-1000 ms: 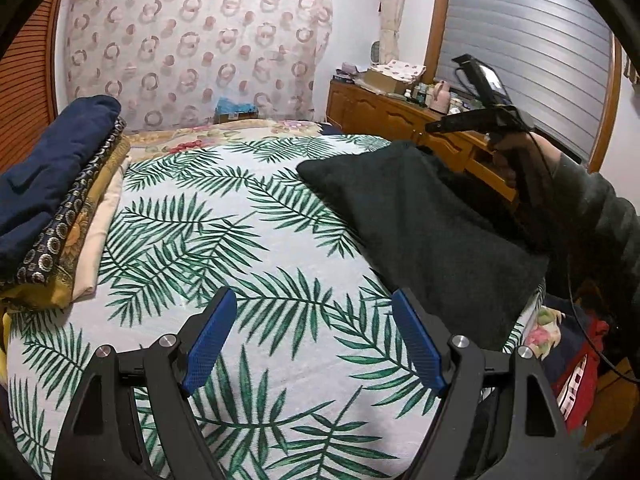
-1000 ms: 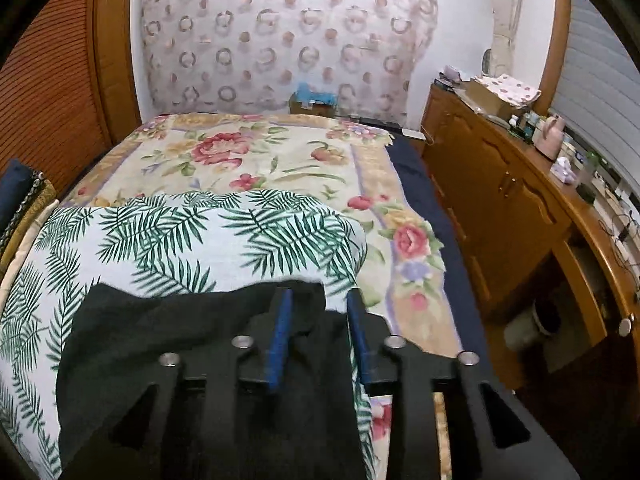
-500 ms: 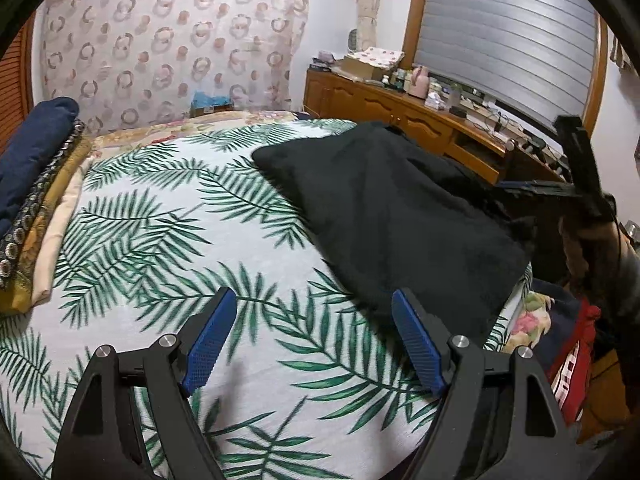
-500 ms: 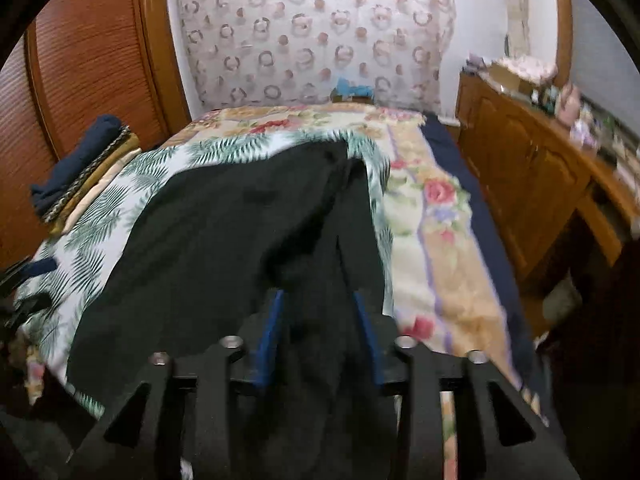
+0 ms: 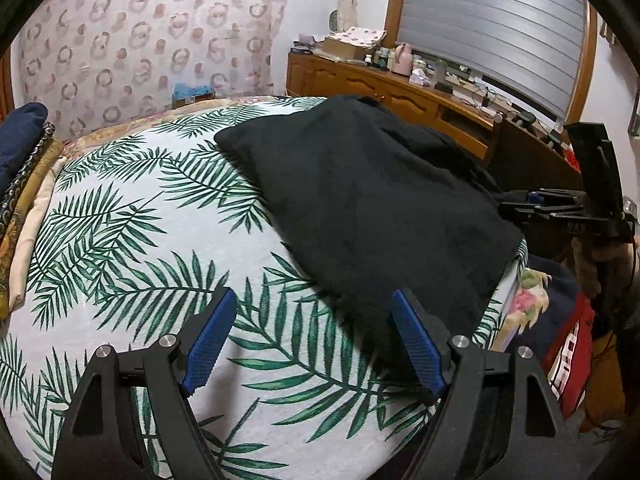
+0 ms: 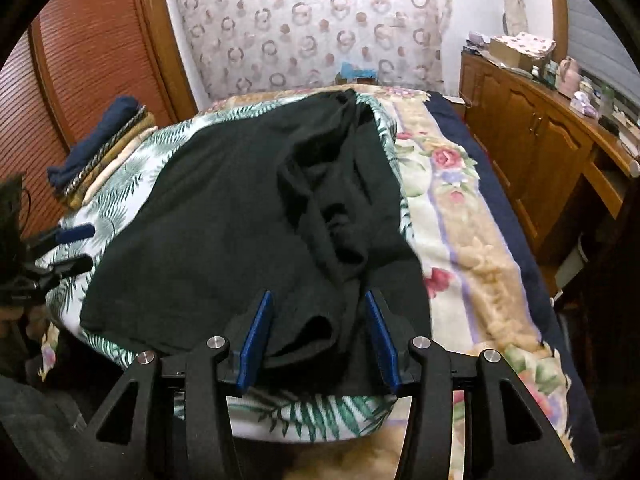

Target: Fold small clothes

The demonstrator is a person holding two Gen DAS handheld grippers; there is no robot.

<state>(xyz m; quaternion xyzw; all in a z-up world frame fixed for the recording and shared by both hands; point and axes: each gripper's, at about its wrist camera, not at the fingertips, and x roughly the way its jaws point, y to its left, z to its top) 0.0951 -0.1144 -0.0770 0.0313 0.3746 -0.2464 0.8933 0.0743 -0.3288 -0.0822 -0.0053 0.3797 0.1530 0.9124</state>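
Two grippers face one black garment (image 5: 372, 204) that lies spread over the palm-leaf sheet (image 5: 132, 248) on the bed, its near hem reaching the mattress edge, likely so that both tools can get at it from the person's side.

The left gripper (image 5: 312, 340) hovers over the sheet with its blue fingers (image 5: 210, 340) spread wide and empty. The right-hand finger sits just at the garment's near left corner, which suits a coming grab there.

The right gripper (image 6: 318, 336) is low at the near hem, on the rumpled side. Its fingers (image 6: 256, 340) have just been opening and now stand partly apart, with a loose fold of black cloth lying between them. The pads do not appear to press on it, though dark fabric on dark plastic makes that hard to be sure of.

The garment is flat on its left half and bunched in creases along its right, so smoothing seems needed before any fold. A stack of folded clothes (image 6: 100, 152) waits at the far left of the bed, clear of the working area, plausibly the place for finished pieces.
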